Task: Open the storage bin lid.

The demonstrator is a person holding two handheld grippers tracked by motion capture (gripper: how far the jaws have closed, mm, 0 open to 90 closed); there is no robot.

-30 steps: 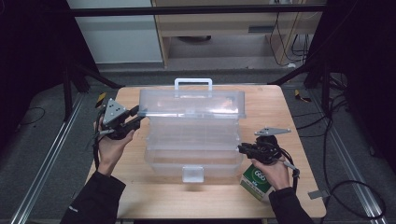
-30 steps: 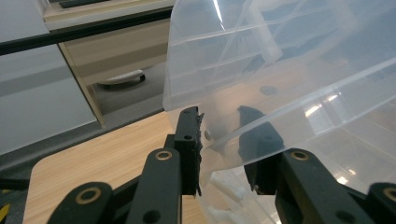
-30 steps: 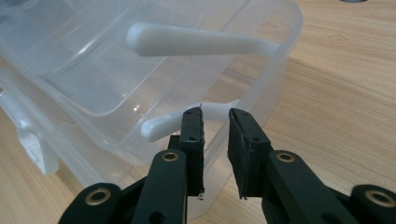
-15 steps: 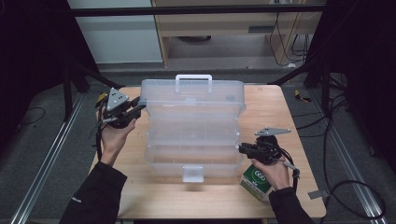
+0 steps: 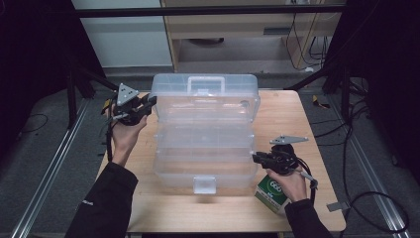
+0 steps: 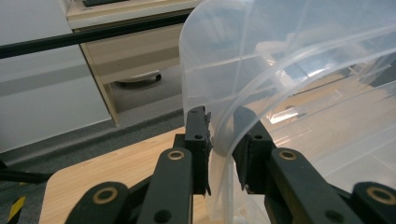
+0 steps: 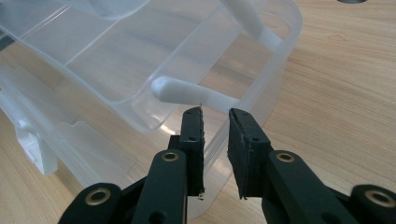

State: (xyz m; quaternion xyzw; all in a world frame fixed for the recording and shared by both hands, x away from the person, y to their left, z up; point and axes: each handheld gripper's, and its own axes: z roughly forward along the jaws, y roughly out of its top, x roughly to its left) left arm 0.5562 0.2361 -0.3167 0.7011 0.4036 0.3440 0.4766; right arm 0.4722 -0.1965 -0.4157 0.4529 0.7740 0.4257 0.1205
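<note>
Jaws of the left gripper [image 6: 219, 149] stand either side of the lid's curved rim on the clear plastic organizer box [image 5: 204, 131], one black pad outside and one inside the thin wall; a sliver of gap shows at each pad, so I cannot tell whether they are pinching it or only straddling it. From above, that gripper [image 5: 148, 104] sits at the lid's far left corner, held up by the person's left hand [image 5: 124, 134], and the lid [image 5: 204, 96] stands raised at the back with its white handle [image 5: 205, 82] uppermost. The right gripper [image 7: 215, 140] has its jaws parted with nothing between them, hovering just above the front right corner of the box, close to a white plastic arm [image 7: 196, 95] that links the trays. In the high view this gripper [image 5: 256, 158] is just beside the box's right edge, carried by the right hand [image 5: 287, 178]. The box lies in the middle of the wooden table [image 5: 307, 124], its stepped trays fanned open toward the person and a white latch [image 5: 204, 184] at the front. A green and white carton [image 5: 271, 192] stands near the table's front right, partly under the right hand.
</note>
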